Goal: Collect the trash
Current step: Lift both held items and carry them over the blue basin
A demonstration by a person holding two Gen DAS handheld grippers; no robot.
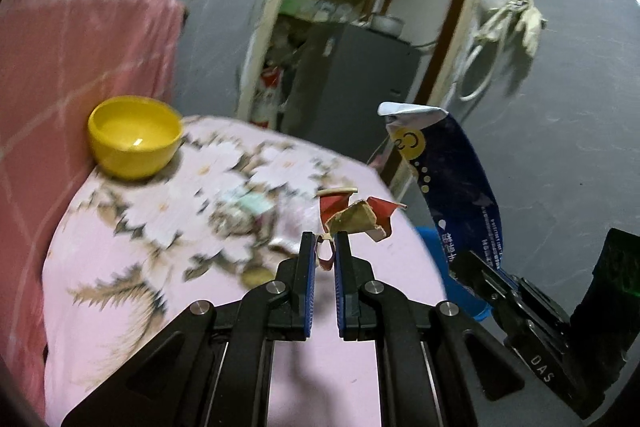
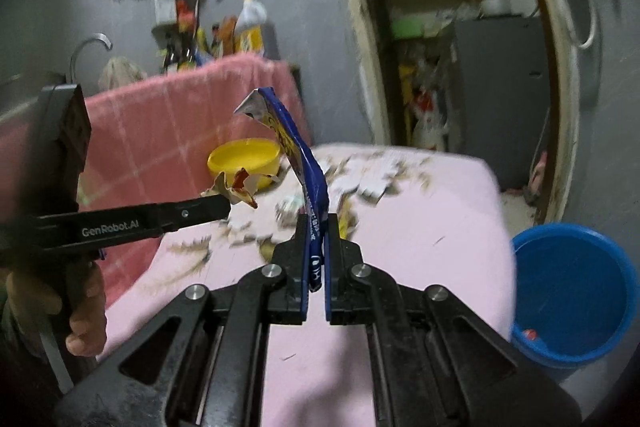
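Observation:
My left gripper (image 1: 324, 241) is shut on a crumpled red and tan wrapper (image 1: 354, 213), lifted above the pink flowered tablecloth (image 1: 160, 259). The same left gripper (image 2: 224, 205) reaches in from the left of the right wrist view with the wrapper (image 2: 236, 189) at its tip. My right gripper (image 2: 317, 223) is shut on a flattened dark blue snack packet (image 2: 296, 147) that stands up between its fingers. That packet (image 1: 444, 171) and the right gripper (image 1: 474, 267) show at the right of the left wrist view. A blue bucket (image 2: 576, 291) stands on the floor, right of the table.
A yellow bowl (image 1: 134, 137) sits at the table's far left by a pink checked cloth (image 1: 72, 59). Behind is a grey wall, shelves with bottles (image 2: 208, 27) and an open doorway with a grey cabinet (image 1: 352, 83). A hand (image 2: 86, 311) grips the left tool.

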